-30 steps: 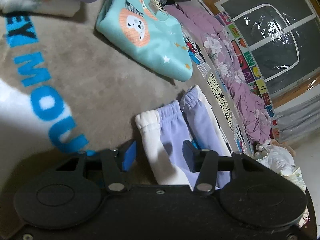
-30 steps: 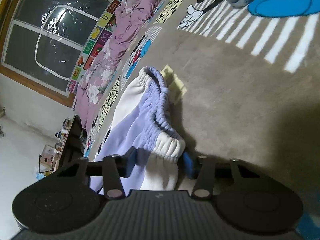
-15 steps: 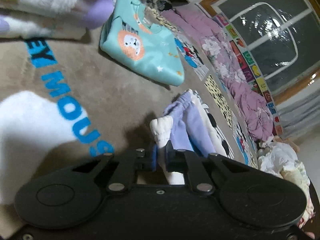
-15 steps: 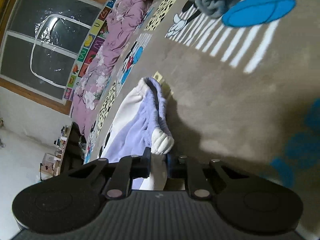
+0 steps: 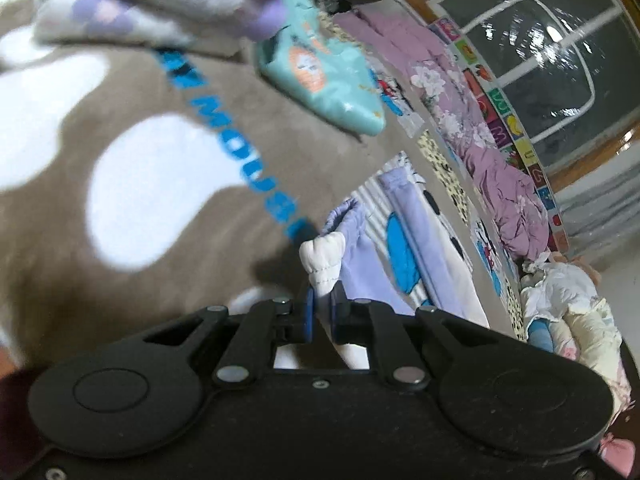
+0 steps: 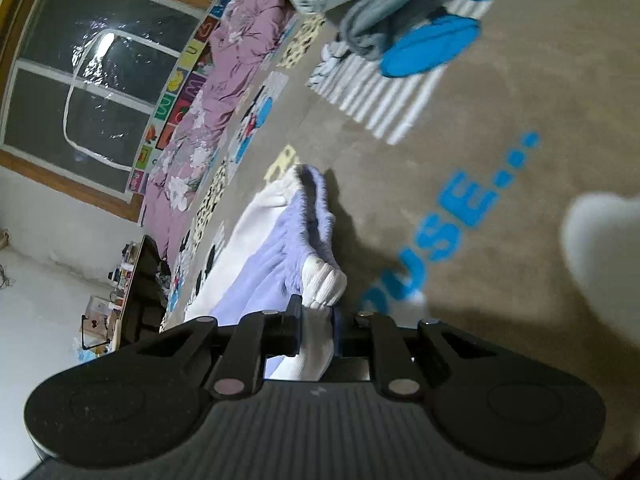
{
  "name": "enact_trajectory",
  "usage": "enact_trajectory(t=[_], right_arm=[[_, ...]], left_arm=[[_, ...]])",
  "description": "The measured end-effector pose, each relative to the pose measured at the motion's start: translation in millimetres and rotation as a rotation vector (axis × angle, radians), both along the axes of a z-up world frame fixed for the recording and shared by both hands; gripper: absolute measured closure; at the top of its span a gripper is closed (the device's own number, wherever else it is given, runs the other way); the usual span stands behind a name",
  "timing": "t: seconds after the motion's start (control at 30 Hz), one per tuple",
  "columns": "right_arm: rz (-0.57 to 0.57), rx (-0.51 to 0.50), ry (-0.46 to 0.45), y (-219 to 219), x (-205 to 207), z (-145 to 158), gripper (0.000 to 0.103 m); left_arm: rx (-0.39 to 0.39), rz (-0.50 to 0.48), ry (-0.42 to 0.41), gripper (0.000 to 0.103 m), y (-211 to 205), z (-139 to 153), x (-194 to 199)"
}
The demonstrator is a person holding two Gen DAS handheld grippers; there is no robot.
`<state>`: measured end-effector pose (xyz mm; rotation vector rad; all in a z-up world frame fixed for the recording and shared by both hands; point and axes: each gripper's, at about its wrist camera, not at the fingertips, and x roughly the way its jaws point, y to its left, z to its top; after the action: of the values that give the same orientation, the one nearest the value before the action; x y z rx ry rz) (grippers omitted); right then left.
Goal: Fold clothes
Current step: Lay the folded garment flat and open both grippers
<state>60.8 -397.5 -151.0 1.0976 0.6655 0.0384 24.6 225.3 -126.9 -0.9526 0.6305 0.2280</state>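
Nearest in each wrist view, a black two-finger gripper fills the lower frame. The left gripper (image 5: 322,310) has its blue-padded fingers pressed together on one white ribbed cuff of the lilac and white fleece trousers (image 5: 362,252). The right gripper (image 6: 316,330) is likewise clamped on a white ribbed cuff of the same trousers (image 6: 276,256), the fabric bunched between its pads.

From both grips the trousers run away lengthwise toward the far wall, their long axis pointing at the edge of the brown plush carpet with blue lettering and white patches (image 5: 140,240). The carpet lies open and bare to the left of the left gripper and to the right of the right gripper.

Farther out, a folded teal sweatshirt with an orange print (image 5: 324,84) rests on the carpet, well apart from the trousers. A grey folded garment (image 6: 400,16) lies at the far end in the right view. Along the carpet's edge, a rumpled mauve floral quilt (image 5: 496,168) lines the wall beneath a dark window with a wooden frame (image 6: 88,80).
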Motion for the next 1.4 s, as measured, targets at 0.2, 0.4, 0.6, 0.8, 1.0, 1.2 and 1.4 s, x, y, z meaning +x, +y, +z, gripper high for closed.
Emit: enact_trajectory(t=[0.2, 0.4, 0.6, 0.8, 1.0, 1.2, 1.4], right_arm=[[-0.038, 0.007, 0.049, -2.6, -20.3, -18.6, 0.088], [-0.052, -0.032, 0.081, 1.5, -23.1, -19.4, 0.086], [-0.153, -0.111, 0.017, -4.2, -33.0, -1.1, 0.066], [-0.021, -0.259, -0.136, 18.2, -18.5, 21.7, 0.066], [0.189, -0.461, -0.114, 57.8, 28.7, 5.7, 0.069], [0.119, -0.483, -0.095, 36.2, 41.9, 3.1, 0.081], [0.096, -0.424, -0.084, 19.9, 39.7, 3.9, 0.082]], left_arm=[[-0.019, 0.013, 0.035, 0.097, 3.1, -12.2, -11.2], [0.017, 0.089, 0.06, 0.079, 15.2, -9.1, -19.2], [0.022, 0.08, -0.011, 0.077, 34.6, 3.5, -28.3], [0.037, -0.167, -0.113, 0.076, 9.6, 8.5, 6.9], [0.077, -0.098, 0.042, 0.085, -0.4, -22.7, 58.6], [0.112, -0.106, -0.013, 0.087, -1.8, -16.4, 53.8], [0.061, -0.059, 0.02, 0.096, 10.3, -21.0, 54.7]])
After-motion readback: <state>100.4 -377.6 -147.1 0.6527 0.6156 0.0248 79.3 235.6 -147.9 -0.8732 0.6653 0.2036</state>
